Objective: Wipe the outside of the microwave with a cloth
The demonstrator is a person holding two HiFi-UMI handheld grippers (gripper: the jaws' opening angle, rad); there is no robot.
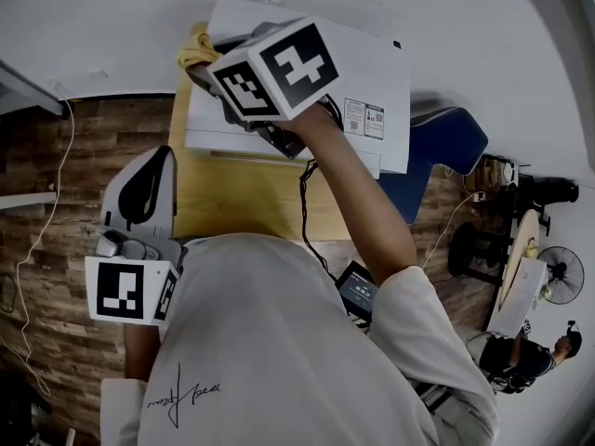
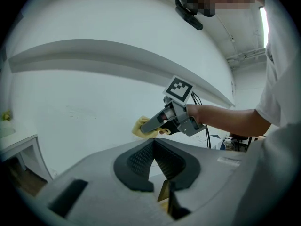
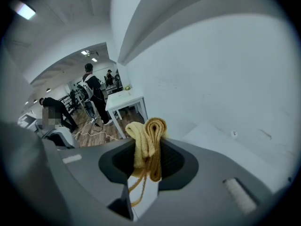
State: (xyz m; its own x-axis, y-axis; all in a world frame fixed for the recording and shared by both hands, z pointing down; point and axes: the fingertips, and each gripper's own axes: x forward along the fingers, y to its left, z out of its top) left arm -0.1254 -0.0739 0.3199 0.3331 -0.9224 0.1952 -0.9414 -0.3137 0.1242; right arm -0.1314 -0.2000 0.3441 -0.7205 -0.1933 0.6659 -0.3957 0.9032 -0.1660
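A white microwave (image 1: pixel 372 63) stands on a wooden table (image 1: pixel 242 203) against the wall. My right gripper (image 1: pixel 200 63) is shut on a folded yellow cloth (image 1: pixel 193 48) and holds it at the microwave's top far left corner. The right gripper view shows the cloth (image 3: pixel 148 140) bunched upright between the jaws of that gripper (image 3: pixel 148 166). My left gripper (image 1: pixel 153 161) hangs low at the table's left edge, apart from the microwave, with its jaws together and nothing between them. In the left gripper view, the right gripper (image 2: pixel 146 126) and the cloth (image 2: pixel 139 128) show beyond the left gripper (image 2: pixel 155 147).
A blue chair (image 1: pixel 446 147) stands right of the table, with a fan (image 1: pixel 558 272) and gear further right. A white cable (image 1: pixel 56 212) trails on the wood floor at left. A small screen (image 1: pixel 358 291) hangs at my waist. A white table (image 3: pixel 123 100) and people (image 3: pixel 91 88) stand far left.
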